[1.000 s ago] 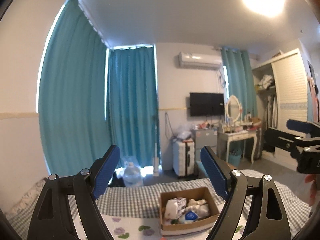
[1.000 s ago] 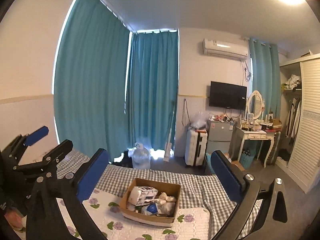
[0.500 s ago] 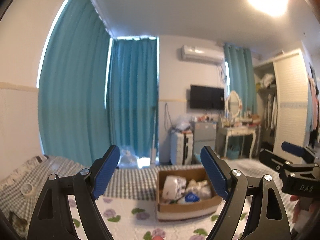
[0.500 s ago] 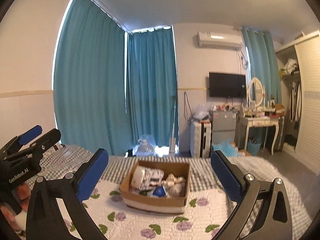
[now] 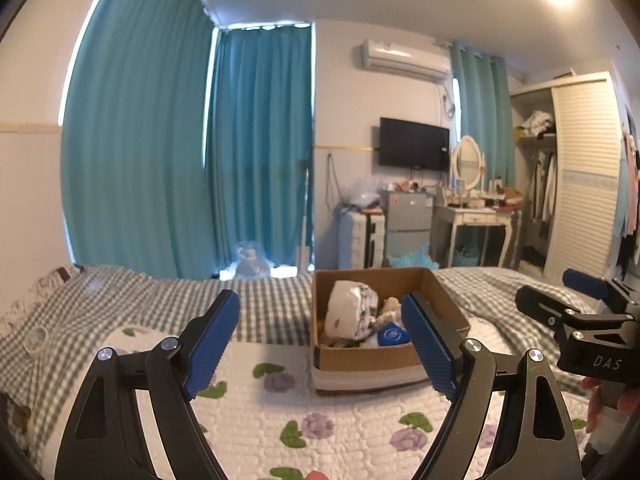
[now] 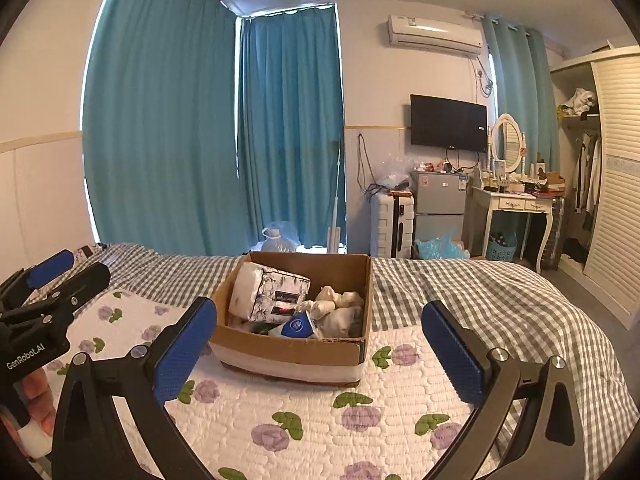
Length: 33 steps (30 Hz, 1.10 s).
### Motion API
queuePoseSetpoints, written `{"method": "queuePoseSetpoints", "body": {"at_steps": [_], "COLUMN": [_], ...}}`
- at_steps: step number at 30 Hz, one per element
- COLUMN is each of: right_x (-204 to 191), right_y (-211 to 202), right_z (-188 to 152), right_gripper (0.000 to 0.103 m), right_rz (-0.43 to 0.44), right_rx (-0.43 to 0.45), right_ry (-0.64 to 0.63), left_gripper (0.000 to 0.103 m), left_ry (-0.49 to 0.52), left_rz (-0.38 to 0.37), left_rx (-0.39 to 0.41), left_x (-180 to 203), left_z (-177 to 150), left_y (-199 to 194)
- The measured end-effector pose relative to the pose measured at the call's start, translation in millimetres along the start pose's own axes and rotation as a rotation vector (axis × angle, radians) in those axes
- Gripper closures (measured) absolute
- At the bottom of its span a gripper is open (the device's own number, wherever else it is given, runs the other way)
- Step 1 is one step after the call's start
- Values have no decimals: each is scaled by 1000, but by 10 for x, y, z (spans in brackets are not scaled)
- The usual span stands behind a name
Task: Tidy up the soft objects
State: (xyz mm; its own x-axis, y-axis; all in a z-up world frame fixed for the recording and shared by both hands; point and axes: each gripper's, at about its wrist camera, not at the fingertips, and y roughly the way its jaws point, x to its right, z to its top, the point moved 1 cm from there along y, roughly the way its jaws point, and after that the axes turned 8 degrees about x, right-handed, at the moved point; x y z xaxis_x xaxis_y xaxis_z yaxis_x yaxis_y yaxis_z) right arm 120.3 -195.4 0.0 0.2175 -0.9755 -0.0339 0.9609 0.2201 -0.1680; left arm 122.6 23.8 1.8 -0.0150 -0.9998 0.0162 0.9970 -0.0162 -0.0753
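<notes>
Leftmost, the left claw (image 5: 320,344) is spread wide with nothing in it; ahead and slightly right sits the brown cardboard box (image 6: 294,350) of soft packs on the flowered white quilt (image 6: 320,420); the right claw (image 6: 320,350), likewise released, frames it.

Both wrist views look low across the bed (image 5: 256,412) toward the cardboard box (image 6: 296,354), left camera from its left, right camera nearer and facing it, sharing box, curtains (image 6: 288,132) and television (image 5: 414,144).
</notes>
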Motion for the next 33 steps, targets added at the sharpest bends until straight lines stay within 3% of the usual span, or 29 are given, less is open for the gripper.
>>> {"method": "queuePoseSetpoints", "body": {"at_steps": [33], "right_x": [-73], "right_y": [-35], "right_z": [48], "right_gripper": [0], "right_rz": [-16], "right_rx": [6], "right_ry": [3], "left_gripper": [19], "left_ry": [7], "left_rz": [-22], "left_rx": [-28], "left_x": [8], "left_z": [-123], "left_y": [52]}}
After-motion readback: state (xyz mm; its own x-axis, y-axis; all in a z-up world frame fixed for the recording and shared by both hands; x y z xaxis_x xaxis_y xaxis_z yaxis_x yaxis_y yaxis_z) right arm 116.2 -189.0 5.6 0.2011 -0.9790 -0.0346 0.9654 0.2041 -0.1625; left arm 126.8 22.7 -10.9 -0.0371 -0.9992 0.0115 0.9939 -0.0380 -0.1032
